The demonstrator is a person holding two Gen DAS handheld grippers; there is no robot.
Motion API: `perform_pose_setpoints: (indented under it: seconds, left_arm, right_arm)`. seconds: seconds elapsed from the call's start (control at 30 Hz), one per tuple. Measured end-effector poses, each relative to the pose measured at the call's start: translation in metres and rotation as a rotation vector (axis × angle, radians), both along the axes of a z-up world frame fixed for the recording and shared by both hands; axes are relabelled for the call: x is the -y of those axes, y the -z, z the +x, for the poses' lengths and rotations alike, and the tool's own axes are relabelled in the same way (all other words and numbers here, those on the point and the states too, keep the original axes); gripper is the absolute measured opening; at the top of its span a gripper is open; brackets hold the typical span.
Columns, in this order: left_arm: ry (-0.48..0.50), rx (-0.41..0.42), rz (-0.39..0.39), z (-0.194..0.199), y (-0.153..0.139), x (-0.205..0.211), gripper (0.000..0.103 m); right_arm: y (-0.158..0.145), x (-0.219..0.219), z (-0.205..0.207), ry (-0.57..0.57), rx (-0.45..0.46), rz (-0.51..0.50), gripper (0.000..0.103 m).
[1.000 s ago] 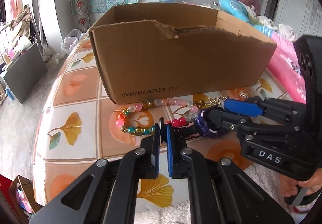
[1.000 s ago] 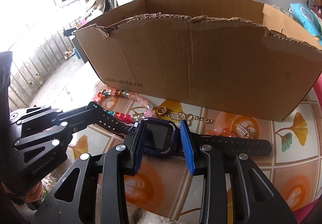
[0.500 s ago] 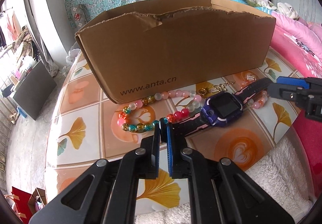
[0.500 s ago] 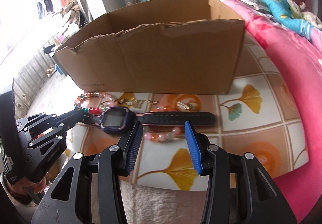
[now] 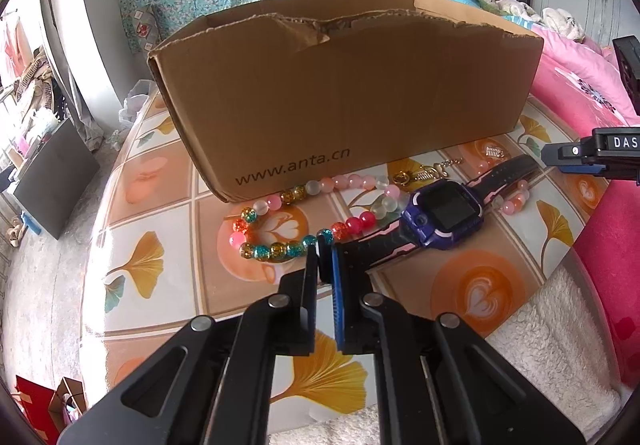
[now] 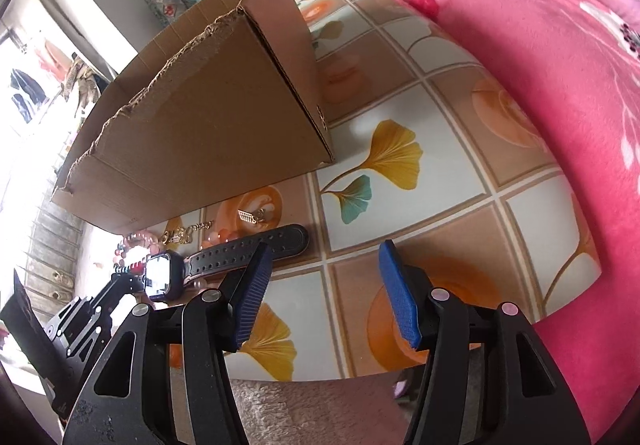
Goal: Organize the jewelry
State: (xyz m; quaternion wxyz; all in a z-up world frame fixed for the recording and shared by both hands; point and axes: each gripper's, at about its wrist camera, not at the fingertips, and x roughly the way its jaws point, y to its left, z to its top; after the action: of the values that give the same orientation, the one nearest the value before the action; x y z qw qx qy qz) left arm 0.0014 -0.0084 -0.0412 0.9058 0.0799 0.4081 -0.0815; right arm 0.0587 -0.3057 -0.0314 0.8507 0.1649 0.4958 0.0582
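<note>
Inside of cardboard box [image 5: 360, 93] hidden behind its front wall. Watch [image 5: 442, 211] strap end runs behind left gripper [image 5: 325, 257] fingers, so grip unclear. Right gripper [image 5: 592, 159] cut off at frame edge in left view. Small gold charm [image 6: 250, 216] too small to ID.

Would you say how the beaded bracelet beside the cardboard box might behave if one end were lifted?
The beaded bracelet would likely drape limply: it lies in a loose curve of separate round beads. The beads look smooth and glassy, so it may slip, and it could snag the smartwatch strap it touches.

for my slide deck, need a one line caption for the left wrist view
Left claw shut at the watch strap, beaded bracelet beside the cardboard box.
</note>
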Motion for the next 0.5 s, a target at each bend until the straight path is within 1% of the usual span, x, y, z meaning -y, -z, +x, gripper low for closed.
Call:
perform_pose_setpoints:
  seconds: [0.03,0.17,0.27,0.37,0.43,0.5]
  left_arm:
    - [0.003,-0.001,-0.008,0.0,0.0,-0.002,0.006]
    - [0.01,-0.009,-0.044,0.001,0.0,-0.008,0.006]
    - [0.017,-0.014,-0.053,0.001,-0.001,-0.008,0.006]
    - [0.024,-0.015,-0.061,0.001,-0.001,-0.009,0.006]
    - [0.025,-0.016,-0.063,0.002,-0.001,-0.009,0.006]
    - [0.025,-0.021,-0.07,0.002,-0.001,-0.01,0.006]
  right_arm:
    - [0.0,-0.003,0.003,-0.003,-0.003,-0.003,0.057]
    - [0.0,-0.013,0.012,-0.02,-0.026,0.036,0.058]
    - [-0.004,-0.02,0.016,-0.016,-0.036,0.052,0.058]
    - [-0.013,-0.016,0.018,0.008,-0.015,0.041,0.058]
    - [-0.014,-0.009,0.02,0.03,-0.019,0.029,0.058]
    - [-0.013,-0.001,0.023,0.057,-0.035,0.066,0.058]
